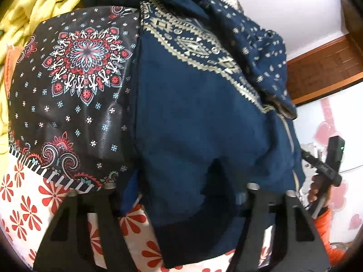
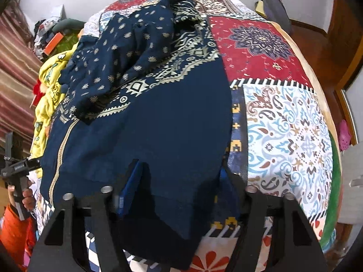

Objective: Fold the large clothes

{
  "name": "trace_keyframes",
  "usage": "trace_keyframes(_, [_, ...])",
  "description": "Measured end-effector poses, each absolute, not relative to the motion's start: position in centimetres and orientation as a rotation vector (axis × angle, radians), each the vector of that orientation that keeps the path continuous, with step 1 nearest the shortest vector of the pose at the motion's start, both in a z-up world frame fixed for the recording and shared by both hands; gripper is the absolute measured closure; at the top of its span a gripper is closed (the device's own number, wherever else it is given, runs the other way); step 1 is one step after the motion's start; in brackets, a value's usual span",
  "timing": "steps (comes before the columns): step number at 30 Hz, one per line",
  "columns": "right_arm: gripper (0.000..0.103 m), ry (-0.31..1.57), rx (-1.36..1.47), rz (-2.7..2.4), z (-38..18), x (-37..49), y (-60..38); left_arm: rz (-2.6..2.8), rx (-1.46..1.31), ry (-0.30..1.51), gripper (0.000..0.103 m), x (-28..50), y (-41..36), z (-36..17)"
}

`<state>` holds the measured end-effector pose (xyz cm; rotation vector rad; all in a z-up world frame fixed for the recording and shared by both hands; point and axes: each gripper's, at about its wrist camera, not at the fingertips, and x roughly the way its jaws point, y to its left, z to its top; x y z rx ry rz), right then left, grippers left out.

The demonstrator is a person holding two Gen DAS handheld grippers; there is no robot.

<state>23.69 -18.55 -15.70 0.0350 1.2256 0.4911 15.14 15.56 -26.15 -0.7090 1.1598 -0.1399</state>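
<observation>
A large navy garment (image 1: 192,117) with a cream geometric band lies on a patchwork bedspread (image 1: 72,104); it also shows in the right wrist view (image 2: 163,122). Its patterned sleeve (image 2: 127,52) is folded over the upper part. My left gripper (image 1: 181,195) stands open over the garment's near dark hem, fingers apart on either side of the cloth. My right gripper (image 2: 179,195) is likewise open at the hem, with the cloth between its spread fingers. The fingertips are hidden under the fabric. The right gripper's body shows in the left view (image 1: 326,170).
A yellow garment (image 1: 29,6) lies at the far left of the bed, also in the right view (image 2: 50,86). A wooden frame (image 1: 322,70) runs along the white wall. Clutter (image 2: 50,34) sits behind the bed. The bedspread (image 2: 288,122) extends to the right.
</observation>
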Motion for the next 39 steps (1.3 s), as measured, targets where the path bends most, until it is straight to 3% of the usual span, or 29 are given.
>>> trace_keyframes(5, [0.088,1.198,0.023,0.535,-15.3,23.9,-17.6,-0.150,-0.597,1.121,0.082,14.8,14.5,-24.0])
trace_keyframes(7, [0.093,1.173,0.027,0.541,-14.9,24.0,-17.2,-0.148,-0.556,1.103,0.092,14.9,13.9,-23.0])
trace_keyframes(11, [0.095,1.115,0.018,0.581,-13.2,24.1,-16.5,-0.151,-0.544,1.022,0.099,15.6,14.7,-20.6])
trace_keyframes(20, [0.095,0.917,-0.034,0.636,-6.8,27.1,-13.8,-0.151,-0.550,0.795,0.100,20.5,18.4,-12.6])
trace_keyframes(26, [0.095,0.812,0.028,0.577,-3.7,33.5,-12.3,-0.096,-0.563,0.710,0.100,26.3,20.5,-10.3])
trace_keyframes(32, [0.095,0.817,0.071,0.477,-4.7,41.2,-10.4,0.036,-0.581,0.682,0.100,32.1,23.2,-11.6])
trace_keyframes(39, [0.095,0.923,0.075,0.407,-9.7,47.3,-8.6,0.166,-0.557,0.801,0.100,37.4,25.1,-18.8])
